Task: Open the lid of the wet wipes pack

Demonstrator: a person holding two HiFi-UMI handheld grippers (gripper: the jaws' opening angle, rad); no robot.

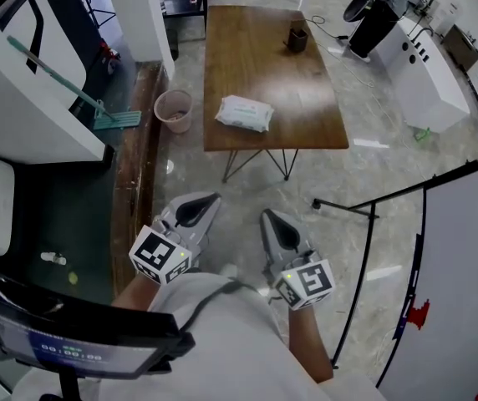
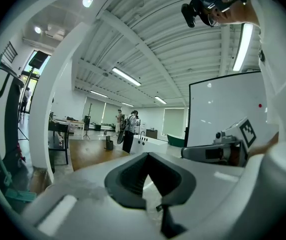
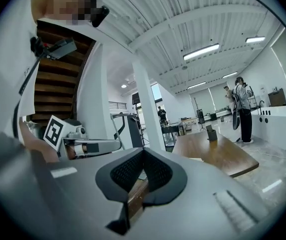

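Observation:
A white wet wipes pack lies flat on the wooden table, near its front edge, with its lid down. Both grippers hang close to my body, well short of the table and apart from the pack. My left gripper is shut with nothing in it. My right gripper is shut and empty too. In the right gripper view the table shows ahead to the right and the left gripper at the left. In the left gripper view the right gripper shows at the right.
A dark cup stands at the table's far end. A pink bin and a green mop are left of the table. A black metal stand rises at the right. A white machine stands far right. People stand in the background.

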